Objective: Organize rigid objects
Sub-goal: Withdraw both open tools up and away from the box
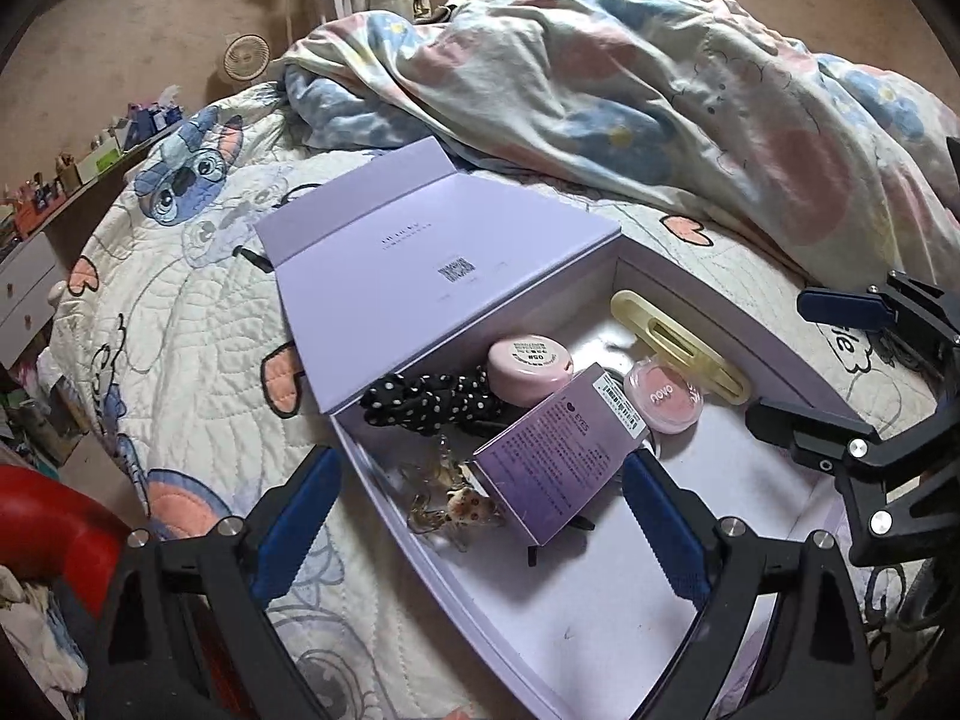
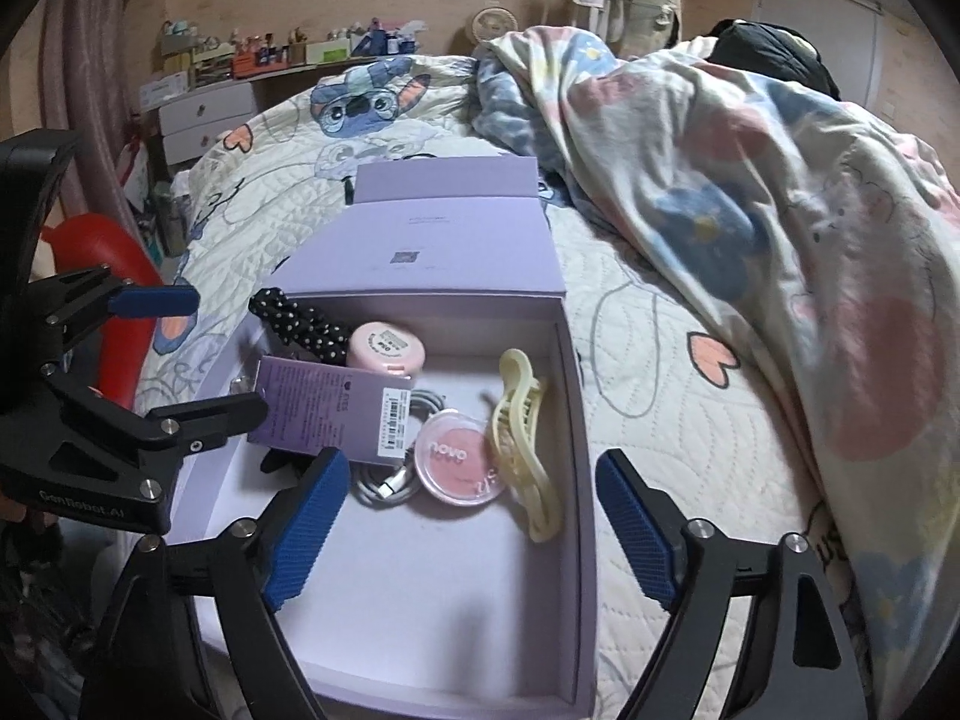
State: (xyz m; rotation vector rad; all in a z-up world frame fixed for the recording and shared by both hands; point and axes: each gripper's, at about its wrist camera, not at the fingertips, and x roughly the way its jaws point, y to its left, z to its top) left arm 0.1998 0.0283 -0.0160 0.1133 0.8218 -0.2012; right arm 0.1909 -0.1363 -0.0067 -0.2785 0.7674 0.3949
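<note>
An open lilac box (image 1: 600, 618) (image 2: 576, 396) lies on the bed, lid (image 1: 420, 288) folded back. Inside are a purple carton (image 1: 552, 456) (image 2: 324, 414), a pink round compact (image 1: 528, 369) (image 2: 387, 348), a pink "novo" blush (image 1: 663, 399) (image 2: 459, 462), a yellow hair claw (image 1: 678, 345) (image 2: 522, 444), a polka-dot scrunchie (image 1: 432, 399) (image 2: 300, 318), a clear amber clip (image 1: 450, 504) and a grey cable (image 2: 390, 480). My left gripper (image 1: 480, 522) is open and empty above the box's near-left part. My right gripper (image 2: 474, 534) is open and empty above the box's near-right part.
The box sits on a quilted Stitch bedspread (image 1: 198, 324) (image 2: 660, 420). A crumpled duvet (image 1: 660, 108) (image 2: 780, 210) lies behind and to the right. A red object (image 1: 54, 528) (image 2: 120, 312) is at the left. A cluttered shelf (image 2: 270, 54) stands beyond the bed.
</note>
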